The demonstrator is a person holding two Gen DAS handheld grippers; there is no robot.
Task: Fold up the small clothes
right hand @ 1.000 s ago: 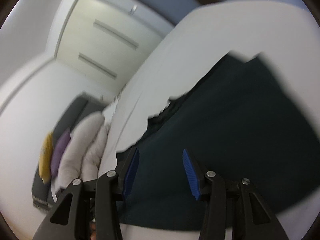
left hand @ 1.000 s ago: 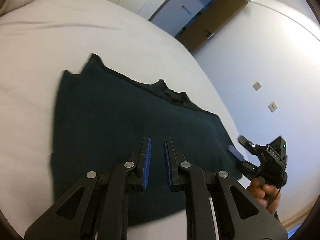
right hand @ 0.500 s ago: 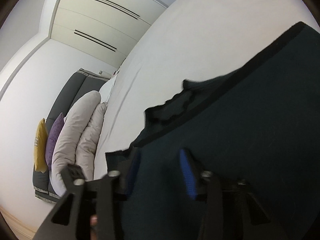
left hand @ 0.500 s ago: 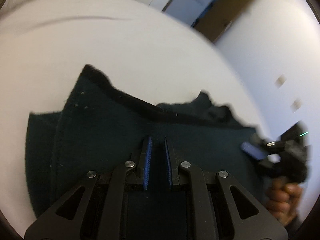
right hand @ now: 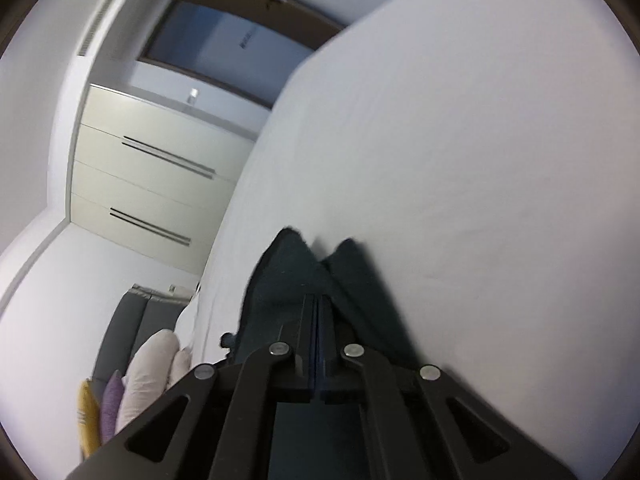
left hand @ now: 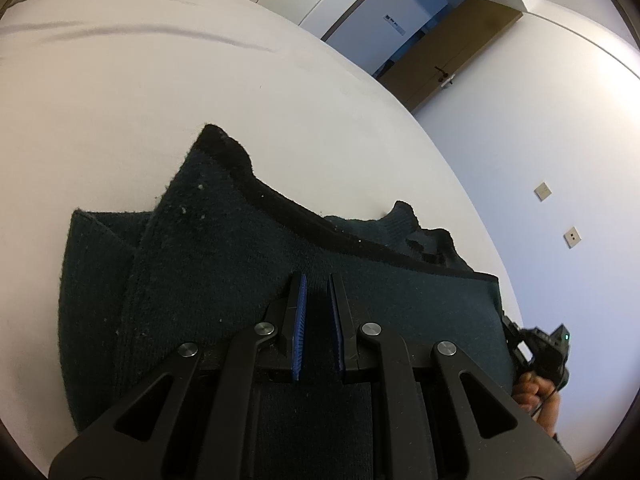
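So there's this dark green knitted garment [left hand: 224, 280] spread over the white bed [left hand: 160, 92], and the person has a gripper in each hand working on it; the left gripper [left hand: 318, 320] sits low over the cloth with its blue pads [left hand: 299, 332] drawn in to a narrow slit, and a dark strip of the knit seems to run right through that slit, so I'd say it's pinching a fold of the garment, though the cloth is so dark I wouldn't swear how much is in there. Ahead of that gripper the fabric rises in a peaked corner with a black trim edge; off to its left a lower layer sticks out flat on the sheet; ahead and to its right there's a bunched bit.

The right gripper [right hand: 318, 332] has its jaws pressed fully together; the garment [right hand: 296, 276] pokes out just past its tips in two little humps, and dark cloth hangs below it too, so it looks clamped on an edge of the knit. From the left side you can see the right hand [left hand: 534, 394] at the garment's far right edge. Past the right gripper's left there are pillows [right hand: 152, 368] and a wardrobe [right hand: 148, 176]; a doorway [left hand: 400, 24] sits beyond the bed.
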